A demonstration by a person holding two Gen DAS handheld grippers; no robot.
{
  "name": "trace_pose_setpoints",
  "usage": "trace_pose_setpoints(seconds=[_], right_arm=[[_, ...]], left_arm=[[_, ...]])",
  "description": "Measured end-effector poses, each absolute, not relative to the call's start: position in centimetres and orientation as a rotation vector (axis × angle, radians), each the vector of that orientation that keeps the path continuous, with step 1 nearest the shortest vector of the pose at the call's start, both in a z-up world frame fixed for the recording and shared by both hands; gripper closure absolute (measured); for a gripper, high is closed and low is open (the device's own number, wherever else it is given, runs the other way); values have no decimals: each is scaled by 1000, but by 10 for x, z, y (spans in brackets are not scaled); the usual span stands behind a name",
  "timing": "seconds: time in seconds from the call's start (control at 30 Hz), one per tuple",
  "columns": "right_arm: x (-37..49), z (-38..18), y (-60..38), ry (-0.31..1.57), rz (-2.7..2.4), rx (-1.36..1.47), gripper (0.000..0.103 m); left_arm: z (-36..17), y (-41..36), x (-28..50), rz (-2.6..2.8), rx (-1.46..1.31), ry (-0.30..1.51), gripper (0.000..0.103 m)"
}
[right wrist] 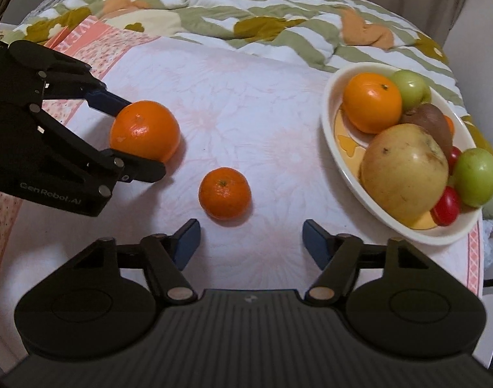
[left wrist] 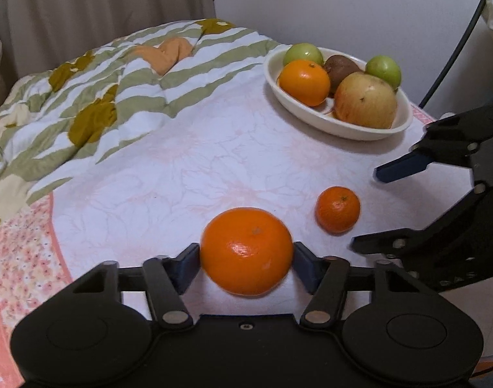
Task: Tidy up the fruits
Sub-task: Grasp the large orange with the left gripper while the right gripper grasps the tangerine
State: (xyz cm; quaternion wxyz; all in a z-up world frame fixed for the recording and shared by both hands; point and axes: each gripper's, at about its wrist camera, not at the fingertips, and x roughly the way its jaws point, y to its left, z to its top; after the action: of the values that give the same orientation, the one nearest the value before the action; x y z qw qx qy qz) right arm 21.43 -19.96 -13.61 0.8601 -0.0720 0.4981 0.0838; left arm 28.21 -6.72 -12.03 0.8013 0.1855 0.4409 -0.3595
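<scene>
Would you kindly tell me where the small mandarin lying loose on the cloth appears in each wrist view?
Left wrist view: the small mandarin lies right of centre, beyond and right of the large orange held in the left gripper.
Right wrist view: the mandarin sits near centre, just ahead of the open right gripper.
Shared landmark: the cream fruit bowl.

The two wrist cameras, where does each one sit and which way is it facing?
Left wrist: sits on the left hand-held gripper, looking down along its fingers at the large orange clamped between them; the right hand-held gripper enters from the right.
Right wrist: sits on the right hand-held gripper, looking down at the small orange just ahead of its open fingers; the left hand-held gripper shows at left.
Shared: both oranges, the fruit bowl, the patterned blanket.
</scene>
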Motion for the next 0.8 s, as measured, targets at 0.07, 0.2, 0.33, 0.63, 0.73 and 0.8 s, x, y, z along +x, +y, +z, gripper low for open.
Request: trace_pose_setpoints(seconds=[0.07,0.2,0.33,0.63,0.73,0.8], right_arm=[[216,-136,-198,1042,188,-160,23],[221,-137,-194,1034,210,-172,30],[224,-138,-187,1019,232,-190,32],[229,-138,-181,1005,255,-192,51],[228,-136,-178,998,244,-198,52],[225,-133,-178,992,236,-192,52]], left_arm=[[-120,-68,281,-775,410,938,38],[-119,-66,278,-766,429,931,39],[-120,-61,276,-753,423,936,39],[-119,-55,271,-737,389,940,39],[-116,-53,268,-730,381,930,39],[-111,-52,265,-726,372,918,39]])
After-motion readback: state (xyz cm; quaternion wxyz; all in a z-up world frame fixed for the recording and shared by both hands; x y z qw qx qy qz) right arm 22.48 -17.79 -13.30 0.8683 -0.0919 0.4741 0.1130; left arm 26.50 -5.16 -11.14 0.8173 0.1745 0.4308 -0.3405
